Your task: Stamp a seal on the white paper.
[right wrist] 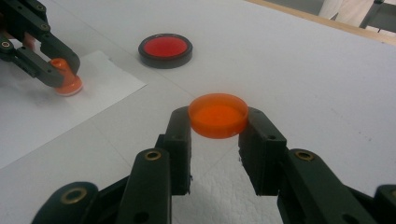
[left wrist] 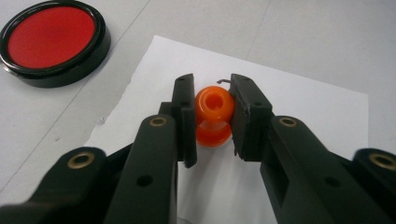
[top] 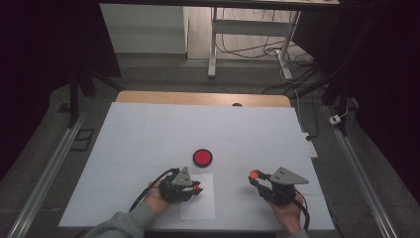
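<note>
Orange plastic is clamped in both hand-held tools. The left gripper (left wrist: 214, 116) is closed on a small orange waisted plastic stamp (left wrist: 214, 114), which is pinched at its narrow middle between the two black jaws. The stamp is held upright, with its base resting on a white sheet of paper (left wrist: 299, 112) directly beneath the jaw tips. A round black-rimmed red ink pad (left wrist: 52, 42) is seen ahead of this gripper and off to its left, apart from the paper's edge, on the white table covering (left wrist: 322, 37).

The right gripper (right wrist: 218, 122) is closed on a flat round translucent orange cap (right wrist: 218, 115), which is gripped by its rim at the very tips of the jaws and kept level, raised off the covering. From this gripper, the ink pad is seen farther ahead and slightly left, while the left gripper with its stamp is seen well off to the left on the paper.

In the high view, both grippers are held near the table's front edge, well apart.
</note>
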Demonstrator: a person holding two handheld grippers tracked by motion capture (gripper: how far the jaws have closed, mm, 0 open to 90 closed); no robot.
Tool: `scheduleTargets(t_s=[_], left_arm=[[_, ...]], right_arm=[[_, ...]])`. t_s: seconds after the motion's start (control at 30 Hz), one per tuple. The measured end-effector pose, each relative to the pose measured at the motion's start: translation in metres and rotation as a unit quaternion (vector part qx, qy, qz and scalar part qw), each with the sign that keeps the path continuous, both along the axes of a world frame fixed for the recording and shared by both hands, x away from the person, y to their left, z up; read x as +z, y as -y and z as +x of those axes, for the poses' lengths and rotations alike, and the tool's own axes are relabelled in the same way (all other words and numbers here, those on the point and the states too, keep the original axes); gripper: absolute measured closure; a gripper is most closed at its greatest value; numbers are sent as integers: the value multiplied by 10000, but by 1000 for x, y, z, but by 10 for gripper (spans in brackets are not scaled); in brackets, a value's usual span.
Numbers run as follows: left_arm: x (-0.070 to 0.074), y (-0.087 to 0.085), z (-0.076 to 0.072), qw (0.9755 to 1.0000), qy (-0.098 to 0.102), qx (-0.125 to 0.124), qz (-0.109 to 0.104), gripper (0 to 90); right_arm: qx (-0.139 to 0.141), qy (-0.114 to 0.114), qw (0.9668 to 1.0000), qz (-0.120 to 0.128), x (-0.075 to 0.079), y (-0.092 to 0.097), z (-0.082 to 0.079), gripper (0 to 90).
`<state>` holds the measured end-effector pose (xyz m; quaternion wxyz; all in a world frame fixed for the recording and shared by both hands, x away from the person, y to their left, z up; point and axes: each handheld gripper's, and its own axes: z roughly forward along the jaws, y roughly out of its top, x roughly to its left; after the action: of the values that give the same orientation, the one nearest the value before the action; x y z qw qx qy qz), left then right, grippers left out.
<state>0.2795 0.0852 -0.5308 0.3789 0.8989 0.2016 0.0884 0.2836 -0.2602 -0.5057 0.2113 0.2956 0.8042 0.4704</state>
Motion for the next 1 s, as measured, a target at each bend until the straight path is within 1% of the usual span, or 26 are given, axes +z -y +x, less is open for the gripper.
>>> scheduleTargets(t_s=[0.03,0.3,0.43,0.5,0.57,0.63,0.7,0.77,0.83,0.87,1.0], left_arm=[[0,0,0,10000,4,-1,4,726],[0,1,-1,10000,22,7,32,726],[1,1,0,10000,26,1,33,725],[1,0,1,10000,-24,-23,1,724],[1,-1,3,9998,-149,22,-96,723],[2,-2,4,9998,-198,11,-97,722],[3,-5,6,9992,-240,59,-299,722],[6,-9,7,9983,-260,96,-514,722],[8,-12,9,9973,-320,129,-655,722],[8,-13,9,9970,-340,123,-684,722],[10,-13,8,9973,-288,105,-667,722]], right_arm=[[-3,9,10000,30,0,0,0,642],[1,16,10000,5,1,0,-1,642],[-6,25,10000,37,0,0,0,641],[-9,31,10000,40,1,0,0,642],[-17,34,10000,43,1,1,0,641],[-17,26,10000,14,1,1,0,641],[-20,45,10000,43,1,1,0,641],[-23,41,10000,19,2,1,0,641],[-19,35,10000,9,2,2,0,641],[-18,35,10000,8,2,2,0,641],[-19,41,10000,25,2,1,0,641]])
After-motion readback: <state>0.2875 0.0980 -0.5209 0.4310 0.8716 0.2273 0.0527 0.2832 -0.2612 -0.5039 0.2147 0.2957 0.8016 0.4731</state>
